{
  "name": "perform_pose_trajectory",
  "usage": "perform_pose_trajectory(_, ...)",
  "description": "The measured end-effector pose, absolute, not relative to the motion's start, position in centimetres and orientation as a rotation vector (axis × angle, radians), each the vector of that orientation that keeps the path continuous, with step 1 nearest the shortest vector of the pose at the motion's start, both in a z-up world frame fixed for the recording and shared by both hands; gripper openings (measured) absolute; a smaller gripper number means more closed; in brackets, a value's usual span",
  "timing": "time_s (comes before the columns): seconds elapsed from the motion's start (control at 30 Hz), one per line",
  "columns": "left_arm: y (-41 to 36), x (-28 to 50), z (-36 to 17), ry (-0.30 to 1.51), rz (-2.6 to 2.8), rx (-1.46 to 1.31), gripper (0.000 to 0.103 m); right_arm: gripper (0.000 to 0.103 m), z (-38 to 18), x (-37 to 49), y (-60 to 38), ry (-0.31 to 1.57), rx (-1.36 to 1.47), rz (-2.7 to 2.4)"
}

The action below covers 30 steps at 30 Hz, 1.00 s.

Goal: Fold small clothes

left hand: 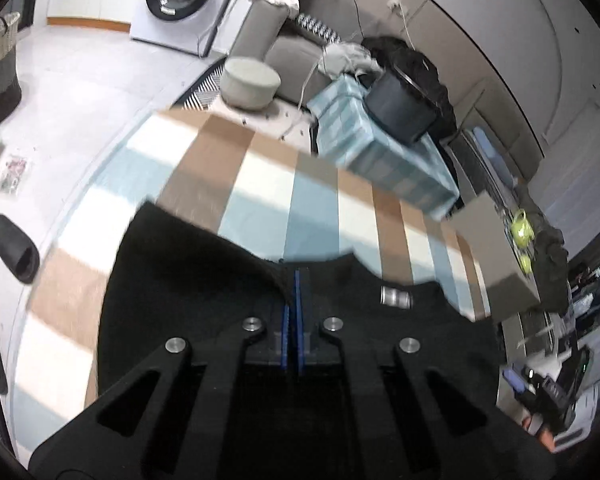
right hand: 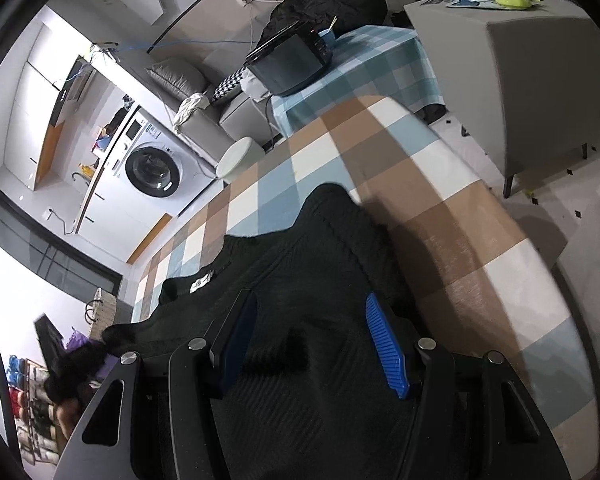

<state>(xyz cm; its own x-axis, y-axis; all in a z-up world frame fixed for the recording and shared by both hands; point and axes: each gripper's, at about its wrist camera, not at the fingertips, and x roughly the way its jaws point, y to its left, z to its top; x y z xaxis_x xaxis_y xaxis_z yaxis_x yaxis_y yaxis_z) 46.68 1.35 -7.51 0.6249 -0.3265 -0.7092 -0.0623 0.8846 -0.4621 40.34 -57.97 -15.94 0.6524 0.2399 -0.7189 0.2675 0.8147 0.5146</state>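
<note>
- A black garment [left hand: 188,280] lies spread on a table [left hand: 260,184] covered with a checked cloth of brown, pale blue and white squares.
- The left tongs [left hand: 293,284] are pressed together, their blue pads meeting with a fold of the black garment's edge pinched between them; the cloth rises in a ridge toward the pads.
- A small silvery label [left hand: 396,297] sits on the garment just right of the left tongs.
- In the right wrist view the right tongs [right hand: 312,320] stand apart over the garment [right hand: 324,240], one blue pad on either side of the dark knit fabric; whether the pads touch the cloth cannot be told.
- In that view the garment runs from the near edge to a rounded end far up the table, with a white tag [right hand: 201,280] on its left part.
- At the near left of the right wrist view a hand [right hand: 70,412] grasps a bunch of the black fabric beside the table's edge.
- Beyond the table stand a second table under a teal checked cloth [left hand: 384,160] bearing a black appliance [left hand: 400,108], a round pale stool [left hand: 251,82], a grey sofa [left hand: 296,56] and a white washing machine [left hand: 180,0].
- A black slipper [left hand: 14,248] lies on the floor left of the table.
</note>
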Motion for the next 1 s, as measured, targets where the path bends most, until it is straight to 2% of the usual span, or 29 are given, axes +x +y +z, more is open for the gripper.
perform_pose_trajectory(0.1, 1.5, 48.5, -7.8, 0.948, -0.166, -0.473, 0.013, 0.058, -15.8, 40.9, -58.7, 0.863, 0.627, -0.056)
perform_pose_trajectory(0.13, 1.6, 48.7, -8.0, 0.956, -0.161, -0.46, 0.021, 0.058, -15.9, 41.1, -58.9, 0.86, 0.621, -0.076)
perform_pose_trajectory(0.2, 2.2, 48.4, -8.2, 0.945, -0.132, -0.427, 0.043, 0.058, -16.2, 41.7, -59.4, 0.862, 0.61, -0.112)
perform_pose_trajectory(0.23, 2.6, 48.1, -8.2, 0.935, -0.122, -0.415, 0.06, 0.058, -16.7, 42.3, -59.9, 0.864, 0.62, -0.142)
perform_pose_trajectory(0.27, 3.3, 47.5, -8.3, 0.921, -0.111, -0.409, 0.068, 0.058, -16.7, 42.3, -59.9, 0.864, 0.62, -0.142)
perform_pose_trajectory(0.53, 7.1, 43.9, -9.4, 0.929, -0.062, -0.364, 0.069, 0.059, -18.3, 45.9, -59.2, 0.906, 0.592, -0.14)
perform_pose_trajectory(0.6, 8.0, 43.1, -9.7, 0.933, -0.049, -0.371, 0.069, 0.062, -18.1, 47.5, -57.7, 0.919, 0.468, -0.15)
perform_pose_trajectory(0.73, 8.9, 41.4, -10.1, 0.941, -0.045, -0.378, 0.069, 0.061, -18.8, 49.1, -56.6, 0.96, 0.365, -0.157)
perform_pose_trajectory(0.8, 9.1, 40.7, -10.1, 0.936, -0.036, -0.363, 0.069, 0.043, -19.0, 49.6, -56.1, 0.958, 0.286, -0.16)
perform_pose_trajectory(0.87, 9.5, 39.9, -9.9, 0.929, -0.034, -0.354, 0.069, 0.009, -18.8, 49.7, -55.6, 0.947, 0.209, -0.139)
perform_pose_trajectory(1.0, 10.5, 38.7, -9.7, 0.909, -0.017, -0.349, 0.069, 0.006, -16.2, 48.2, -56.6, 0.831, 0.285, 0.009)
